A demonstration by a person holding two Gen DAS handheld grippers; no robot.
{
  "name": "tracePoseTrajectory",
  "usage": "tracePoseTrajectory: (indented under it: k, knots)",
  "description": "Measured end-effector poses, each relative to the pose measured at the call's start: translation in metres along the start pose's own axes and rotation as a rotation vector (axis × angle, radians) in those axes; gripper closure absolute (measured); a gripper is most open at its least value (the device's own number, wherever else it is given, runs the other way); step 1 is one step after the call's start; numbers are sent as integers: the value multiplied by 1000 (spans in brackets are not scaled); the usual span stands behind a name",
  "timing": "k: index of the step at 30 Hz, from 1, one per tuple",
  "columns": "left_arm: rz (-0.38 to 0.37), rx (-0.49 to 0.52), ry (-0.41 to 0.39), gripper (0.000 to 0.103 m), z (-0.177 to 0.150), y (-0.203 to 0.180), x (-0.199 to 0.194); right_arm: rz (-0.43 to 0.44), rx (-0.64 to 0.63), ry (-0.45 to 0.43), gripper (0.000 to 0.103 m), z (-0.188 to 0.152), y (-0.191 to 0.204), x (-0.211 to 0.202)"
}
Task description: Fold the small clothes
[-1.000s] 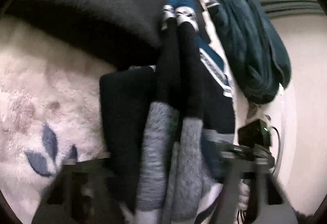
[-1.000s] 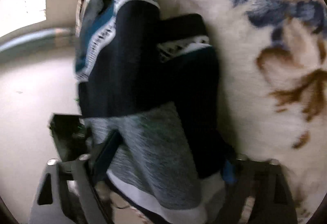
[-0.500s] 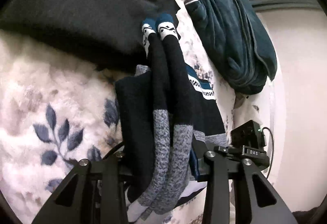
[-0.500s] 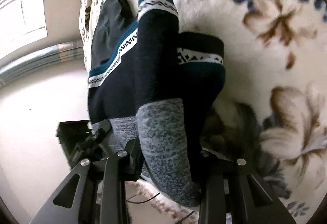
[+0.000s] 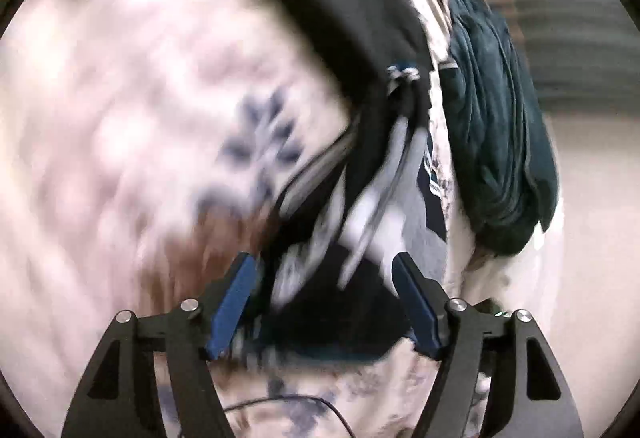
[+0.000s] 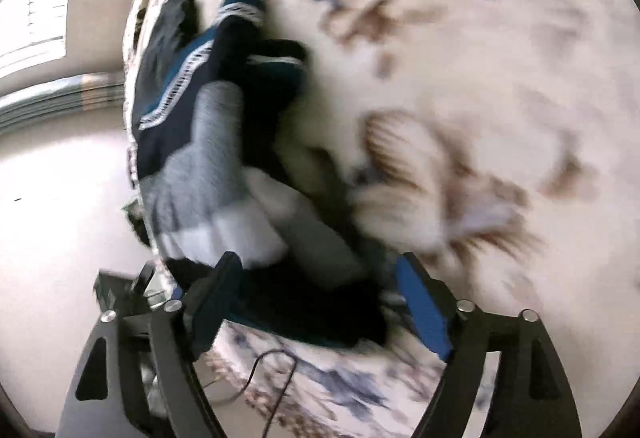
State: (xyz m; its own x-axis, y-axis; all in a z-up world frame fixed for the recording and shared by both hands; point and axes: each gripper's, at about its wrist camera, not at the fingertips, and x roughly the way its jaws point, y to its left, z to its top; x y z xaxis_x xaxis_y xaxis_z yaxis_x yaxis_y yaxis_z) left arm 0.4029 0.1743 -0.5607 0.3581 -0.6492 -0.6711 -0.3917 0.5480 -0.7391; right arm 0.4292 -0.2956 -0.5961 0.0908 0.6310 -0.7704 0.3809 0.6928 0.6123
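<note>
A pile of dark navy socks with grey heels, white bands and teal cuffs lies on the floral fleece blanket (image 5: 120, 118). In the left wrist view the socks (image 5: 360, 198) are blurred and stretch away from my left gripper (image 5: 324, 266), whose blue-padded jaws stand wide apart with the near end of the socks between them. In the right wrist view the socks (image 6: 208, 158) lie ahead and left of my right gripper (image 6: 316, 266), which is also open around their near end. Both views are motion-blurred.
A black garment (image 5: 340, 6) lies on the blanket beyond the socks. A dark teal garment (image 5: 500, 138) hangs at the blanket's right edge. A thin black cable (image 6: 276, 370) runs below the bed edge. Pale floor (image 6: 60, 198) lies to the left.
Both grippers have opened and let go of the socks, which now rest on the blanket. Both grippers have pulled back and are moving fast, blurring the views.
</note>
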Motion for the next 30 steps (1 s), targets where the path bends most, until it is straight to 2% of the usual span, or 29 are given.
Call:
tracePoseTrajectory:
  k: [2,6,12,13,14,16,17,21,25,27,28,29,30]
  knots:
    - [-36,-74,-9,34,-32,11,1,-14,2,-21,1,-13,-11,-11]
    - [-75,-96,16,34,-74,10,30,-23,10,-47,0,-29,-18,-24]
    - [-128,-125,-18,34,-88,1,91,-25,-6,-70,0,-30,-21,-44]
    - [-126,-139,-27,32,-86,2,97,-24,-17,-76,0,-24,-17,-46]
    - [-143,-156,-53,22,-85,1,103,-19,-32,-75,0,-17,-11,-45]
    - [-154,-186,-104,18,-83,4,106,-10,-73,-67,0,-2,-1,-45]
    - [-168,-206,-126,13,-83,5,107,-5,-89,-66,0,5,5,-41]
    - [-176,-255,-194,12,-80,10,104,45,-133,-31,0,36,20,-23]
    - [-199,-288,-269,12,-83,11,100,126,-120,25,0,76,27,14]
    - [-206,-285,-284,23,-85,10,101,142,-99,24,0,93,27,28]
    - [-206,-286,-281,40,-84,12,99,153,-94,26,0,101,28,37]
    - [-202,-285,-275,53,-87,12,99,165,-92,39,0,106,28,43]
    - [-208,-282,-272,55,-86,14,97,172,-88,50,0,109,30,49]
